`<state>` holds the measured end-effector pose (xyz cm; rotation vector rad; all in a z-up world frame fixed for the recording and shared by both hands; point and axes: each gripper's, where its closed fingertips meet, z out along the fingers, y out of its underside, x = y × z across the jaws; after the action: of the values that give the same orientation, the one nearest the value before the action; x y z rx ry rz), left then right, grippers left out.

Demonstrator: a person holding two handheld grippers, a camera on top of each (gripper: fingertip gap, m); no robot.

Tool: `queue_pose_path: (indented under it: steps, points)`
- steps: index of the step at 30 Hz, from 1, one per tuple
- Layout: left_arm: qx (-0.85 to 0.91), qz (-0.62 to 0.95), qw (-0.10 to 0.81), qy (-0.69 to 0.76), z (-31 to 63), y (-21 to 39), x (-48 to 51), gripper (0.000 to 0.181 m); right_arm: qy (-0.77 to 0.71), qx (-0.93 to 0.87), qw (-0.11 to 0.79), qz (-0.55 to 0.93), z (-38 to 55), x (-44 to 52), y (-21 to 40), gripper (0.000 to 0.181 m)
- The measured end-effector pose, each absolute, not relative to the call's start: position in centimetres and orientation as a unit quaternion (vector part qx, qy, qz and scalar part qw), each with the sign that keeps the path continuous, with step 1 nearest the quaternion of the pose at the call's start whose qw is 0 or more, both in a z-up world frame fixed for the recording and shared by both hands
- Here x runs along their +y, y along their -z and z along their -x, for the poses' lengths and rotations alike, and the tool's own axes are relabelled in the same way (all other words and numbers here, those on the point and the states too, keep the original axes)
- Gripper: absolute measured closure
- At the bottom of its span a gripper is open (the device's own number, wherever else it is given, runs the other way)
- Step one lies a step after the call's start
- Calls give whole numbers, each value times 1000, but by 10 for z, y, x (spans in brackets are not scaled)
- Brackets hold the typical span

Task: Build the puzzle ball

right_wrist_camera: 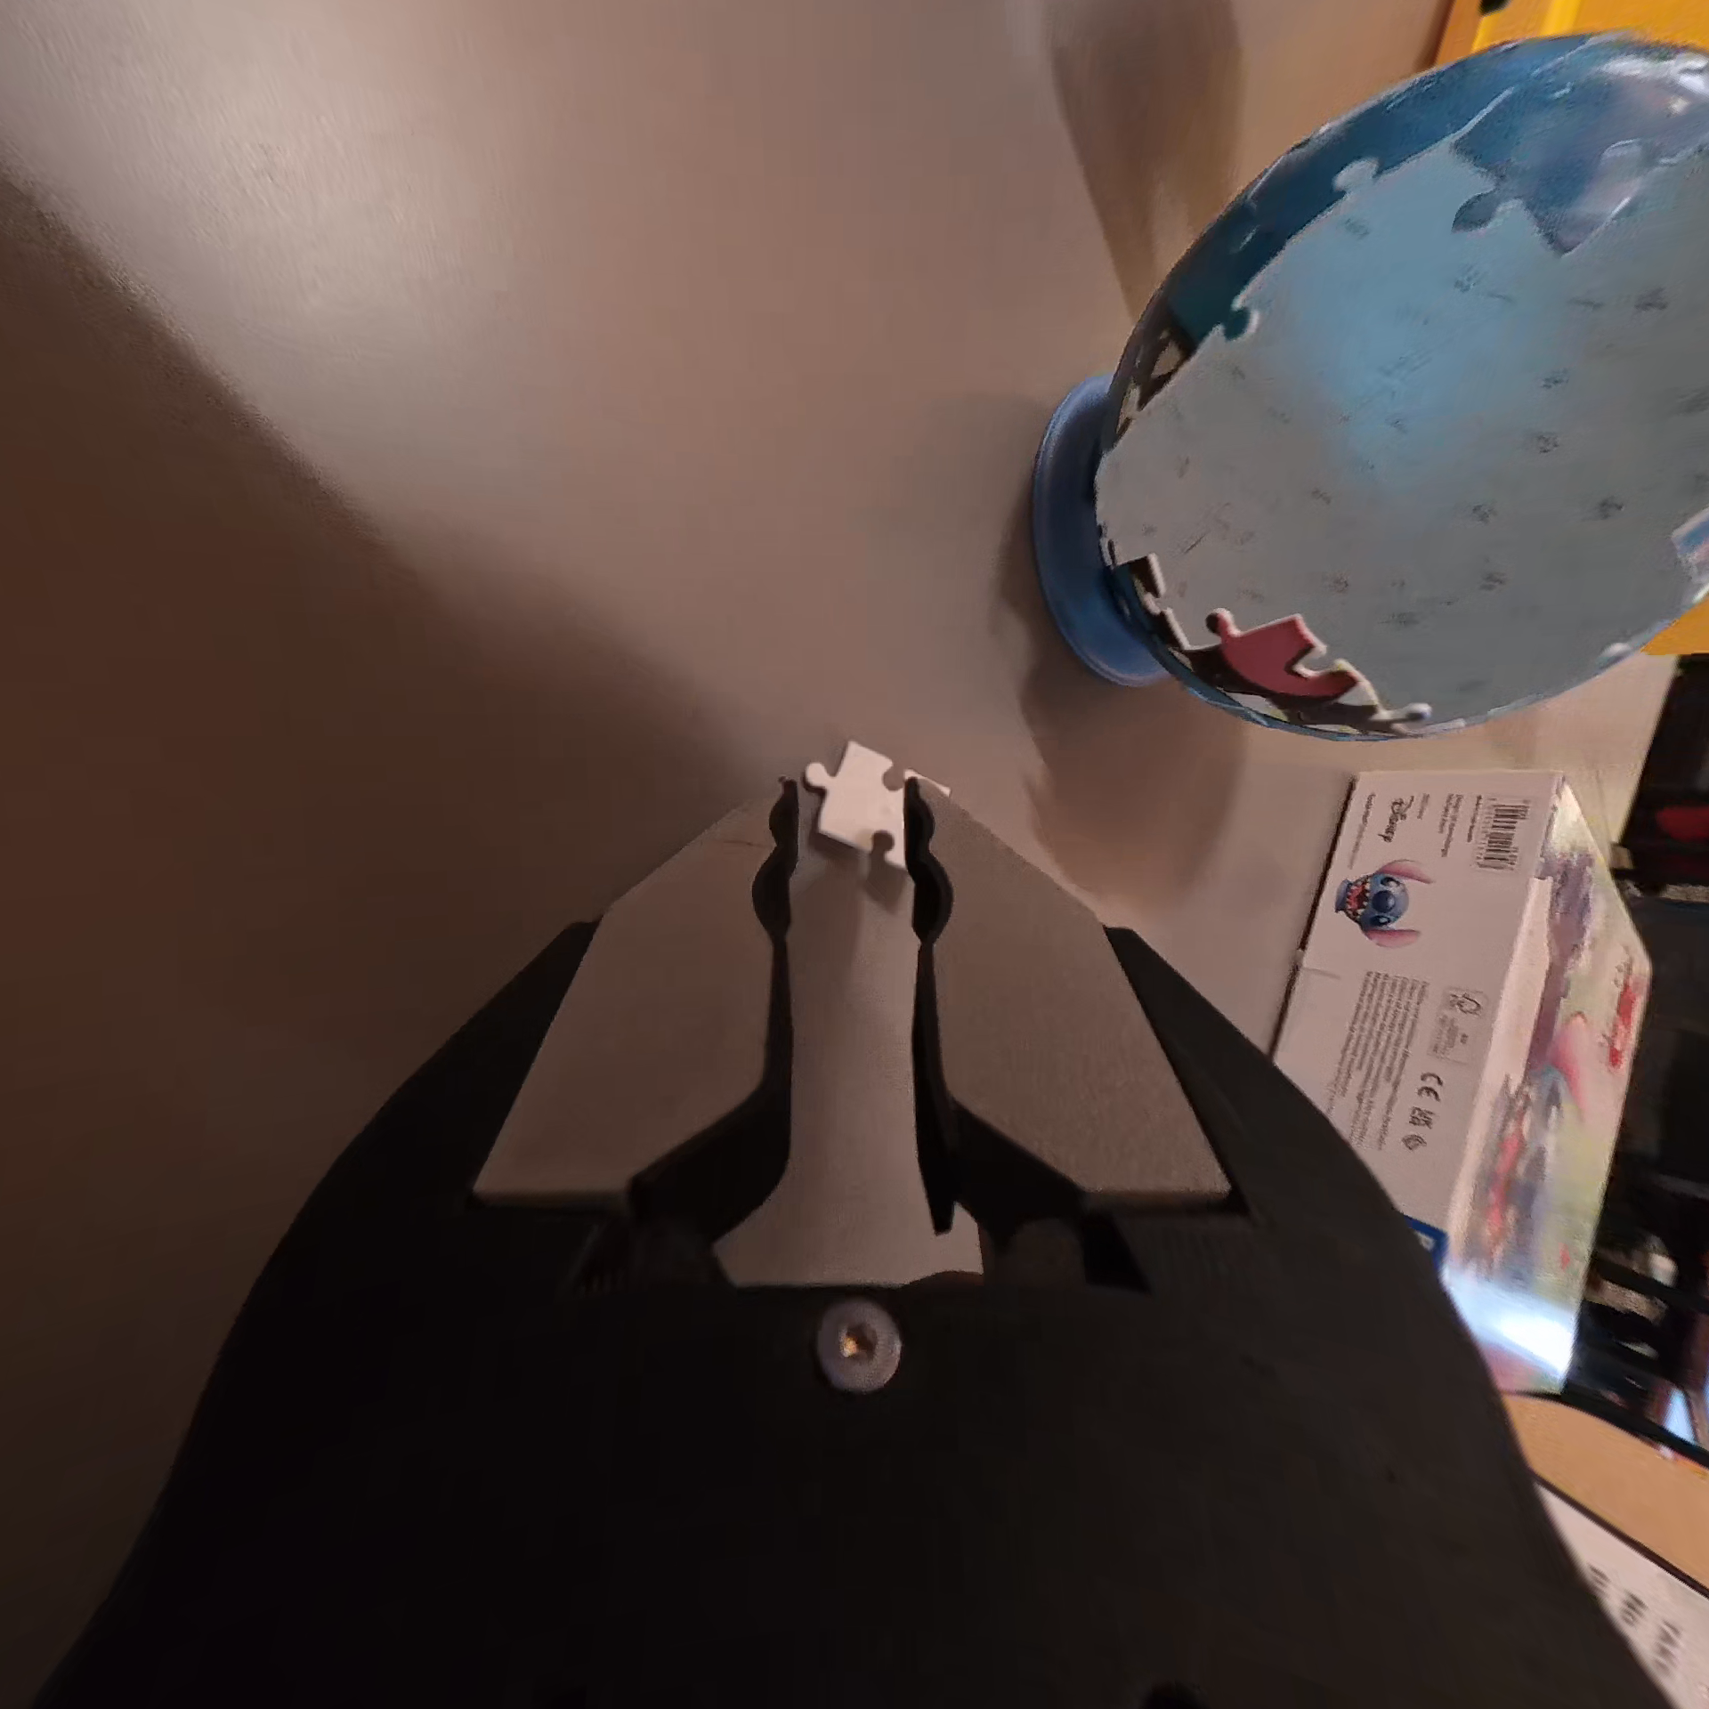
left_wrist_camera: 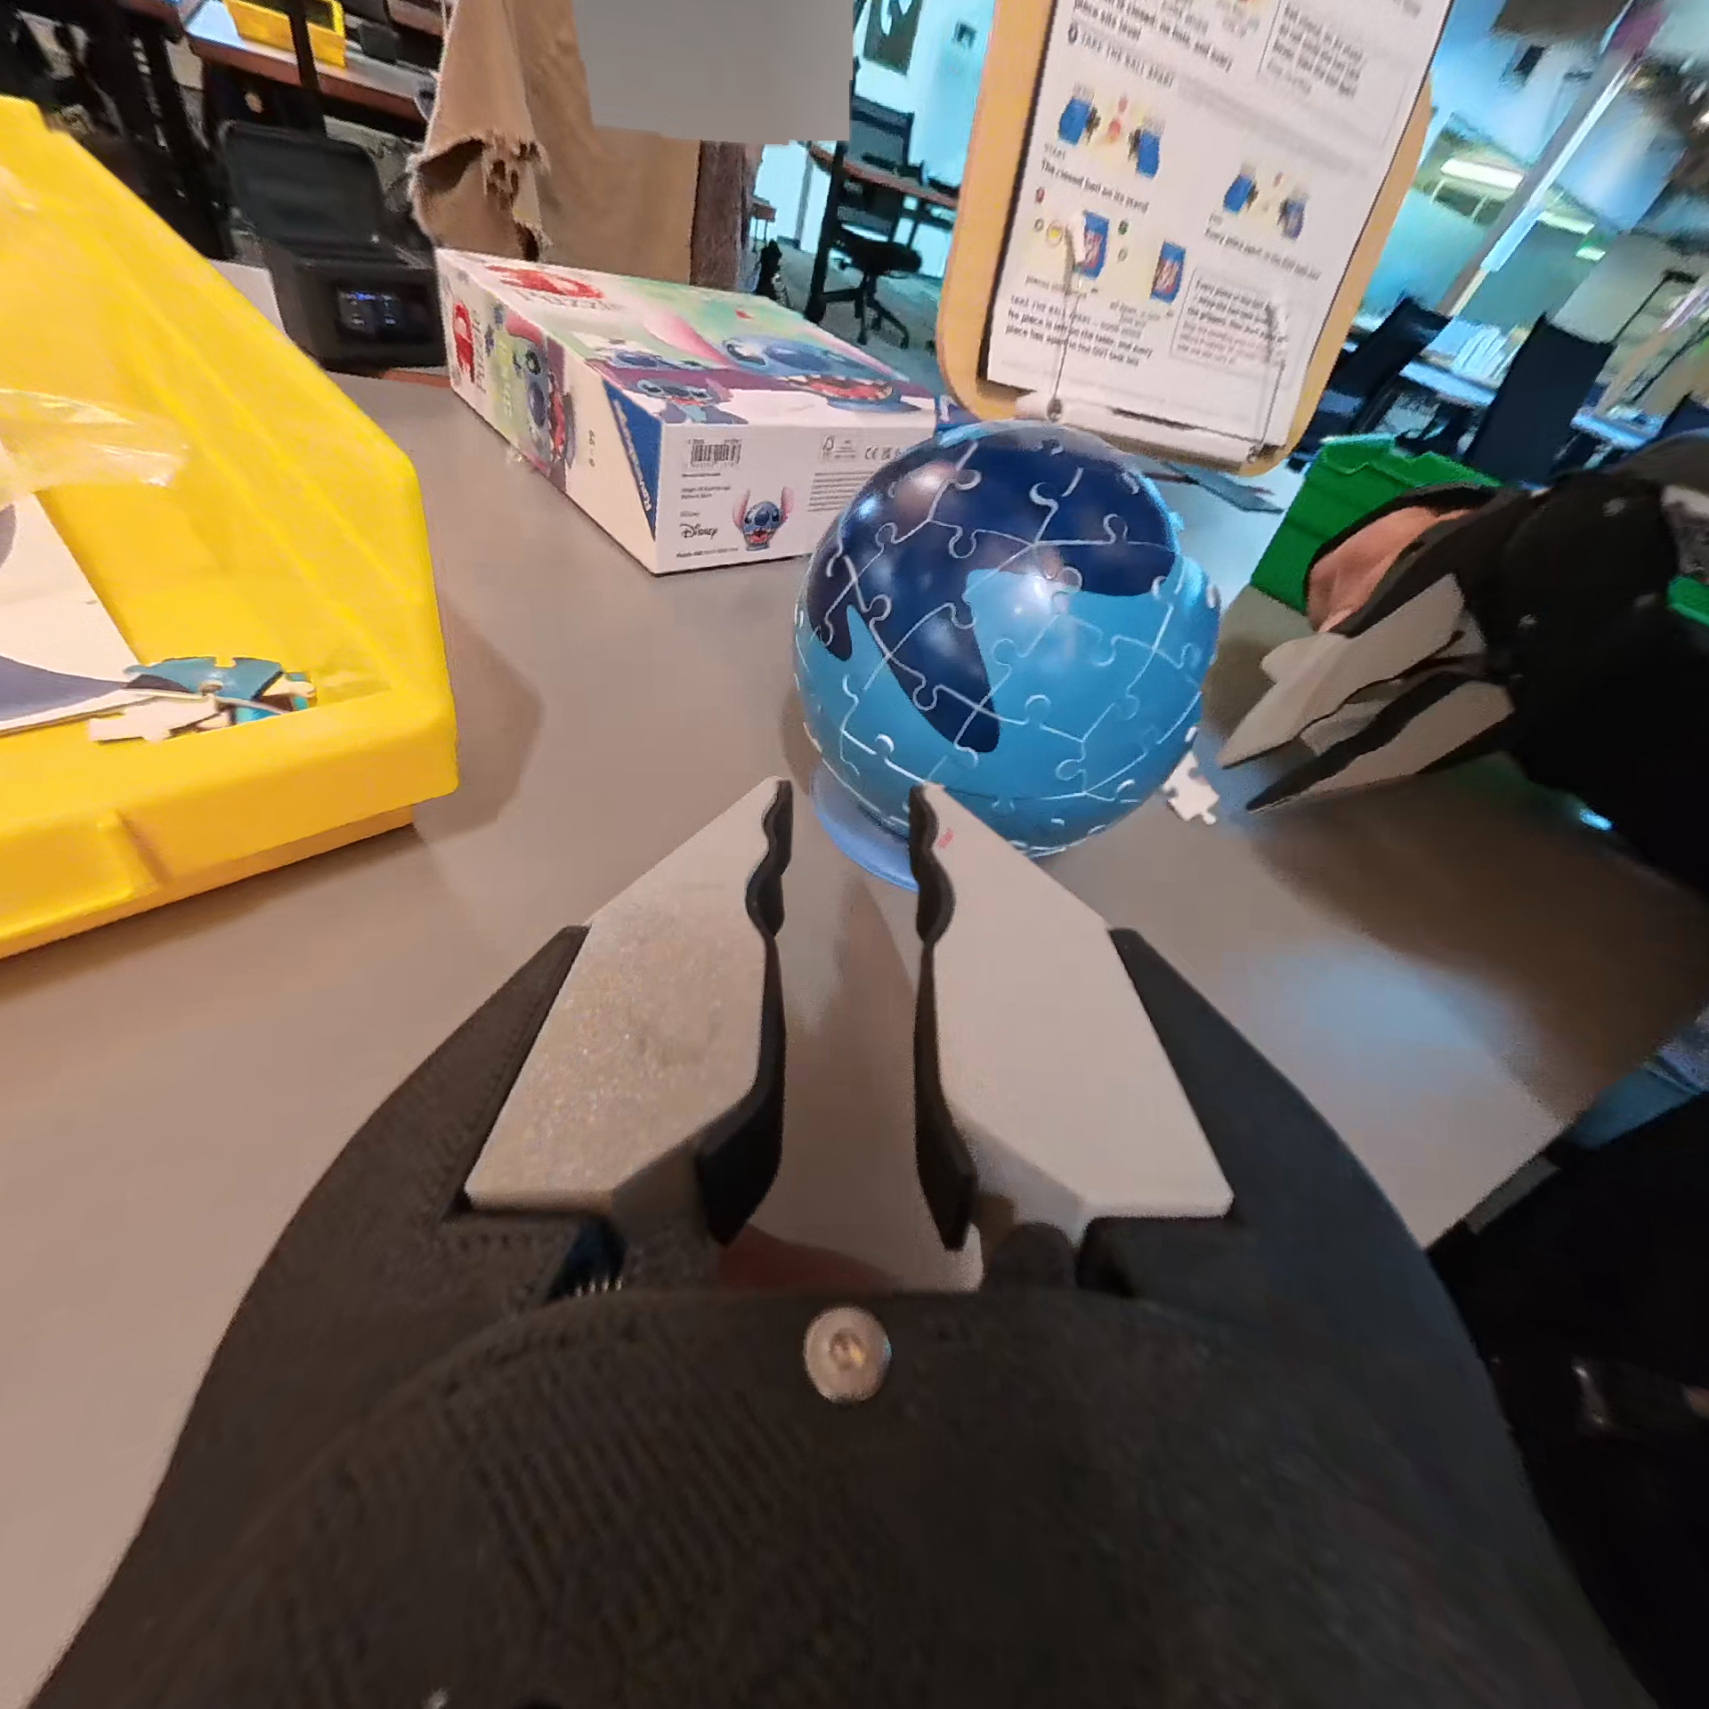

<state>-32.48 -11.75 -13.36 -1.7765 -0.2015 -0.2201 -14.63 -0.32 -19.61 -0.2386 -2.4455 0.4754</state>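
1. This looks like an open office or lab workspace.
2. Rolling office chairs [left_wrist_camera: 869, 250] and long desks [left_wrist_camera: 888, 180] stand in the background under bright ceiling lights.
3. Shelving [left_wrist_camera: 305, 37] with gear lines the back left.
4. On the grey table [left_wrist_camera: 277, 1063] are a yellow storage bin [left_wrist_camera: 231, 647], a black device [left_wrist_camera: 342, 268] and a clipboard [left_wrist_camera: 1184, 213] of printed instructions.

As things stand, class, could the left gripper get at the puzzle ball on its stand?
Probably yes. The left gripper is open, holds nothing, and points at the puzzle ball with only bare table between; the right gripper sits off to the side.
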Motion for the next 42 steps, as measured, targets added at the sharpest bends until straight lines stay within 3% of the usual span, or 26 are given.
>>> queue_pose_path:
  steps: [6,13,17,19,21,24,26,29,32,38,42]
  points:
    - [-86,767,625,115,314,133,-125,158,-207,-925,301,106,143,1,187,164]
    - [-61,789,605,86,297,143,-123,155,-364,-852,329,182,165,16,122,163]
    - [-62,792,594,125,280,143,-114,128,-491,-760,323,277,205,32,83,160]
    - [-77,787,597,134,280,141,-108,116,-515,-713,306,364,236,53,77,150]
    - [-93,783,596,150,279,141,-105,112,-519,-689,260,435,261,65,84,148]
    - [-128,763,600,202,279,139,-103,104,-532,-676,166,482,283,54,95,129]
    - [-167,738,605,249,284,135,-100,96,-560,-665,78,487,289,36,96,106]
    - [-214,705,599,314,287,133,-93,85,-602,-635,-55,481,291,15,88,98]
    - [-238,714,558,350,282,142,-85,74,-602,-615,-133,492,295,12,92,90]
    - [-251,700,536,400,274,136,-76,87,-563,-629,-183,503,291,7,117,80]
    - [-252,711,540,373,281,141,-71,98,-555,-639,-206,490,287,-3,125,86]
